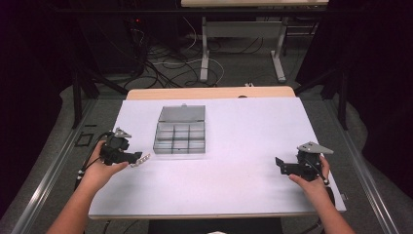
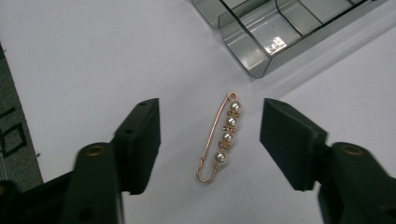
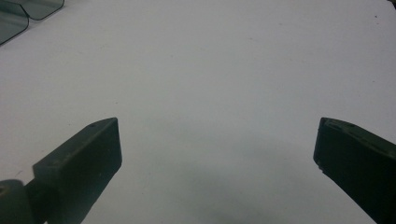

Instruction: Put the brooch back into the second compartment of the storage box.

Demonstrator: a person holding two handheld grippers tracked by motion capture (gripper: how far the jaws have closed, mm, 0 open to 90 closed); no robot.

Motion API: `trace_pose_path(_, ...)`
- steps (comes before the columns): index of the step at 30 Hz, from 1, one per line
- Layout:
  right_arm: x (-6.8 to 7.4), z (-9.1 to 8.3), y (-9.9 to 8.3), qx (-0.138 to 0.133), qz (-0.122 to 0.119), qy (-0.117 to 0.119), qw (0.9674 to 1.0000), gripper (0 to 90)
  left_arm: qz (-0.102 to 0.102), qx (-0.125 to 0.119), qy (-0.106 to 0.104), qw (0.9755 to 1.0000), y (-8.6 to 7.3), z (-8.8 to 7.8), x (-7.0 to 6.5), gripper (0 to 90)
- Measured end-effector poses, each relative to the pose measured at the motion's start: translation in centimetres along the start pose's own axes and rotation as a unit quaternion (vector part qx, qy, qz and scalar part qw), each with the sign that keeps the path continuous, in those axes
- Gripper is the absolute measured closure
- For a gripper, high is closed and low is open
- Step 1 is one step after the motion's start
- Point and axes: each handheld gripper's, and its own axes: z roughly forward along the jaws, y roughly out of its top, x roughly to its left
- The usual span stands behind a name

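Observation:
A gold safety pin strung with several pearls [image 2: 220, 140] lies flat on the white table cover [image 1: 243, 131], just left of a clear compartment box [image 1: 179, 135]. My left gripper [image 2: 211, 109] is open, with one jaw on each side of the pin and neither touching it. In the high view the left gripper [image 1: 135, 157] sits at the table's left with the pin [image 1: 142, 160] at its tips. My right gripper [image 1: 281, 165] is at the right side, pointing left. It stands open [image 3: 217, 128] over bare white surface with nothing between its jaws.
The box has its lid [image 1: 182, 113] folded back and several empty-looking compartments; its near corner [image 2: 261, 44] is just beyond the pin. A corner of the box [image 3: 18, 14] lies far from the right gripper. Cables and table legs [image 1: 204, 53] stand on the floor behind.

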Motion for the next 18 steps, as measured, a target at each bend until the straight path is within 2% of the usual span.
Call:
trace_pose_path(1,0.0,0.0,0.0,0.000,-0.001,0.000,1.0000,0.6,0.003,0.001,0.000,1.0000,0.0,0.2,0.0,43.3)
trace_pose_path(5,0.0,0.0,0.0,0.000,-0.003,0.000,1.0000,0.8,0.015,0.015,-0.004,0.9998,0.1,0.6,-0.1,43.3)
trace_pose_path(10,0.0,0.1,0.0,0.000,-0.004,-0.003,1.0000,0.9,0.040,0.025,0.002,0.9989,0.3,1.1,-0.2,45.5)
trace_pose_path(15,0.0,0.1,-0.1,0.000,-0.005,-0.003,1.0000,1.0,0.064,0.041,0.000,0.9971,0.5,1.6,-0.5,48.2)
trace_pose_path(18,-0.1,0.1,-0.1,0.003,-0.004,0.001,1.0000,1.1,0.083,0.052,0.000,0.9952,0.5,1.8,-0.7,50.1)
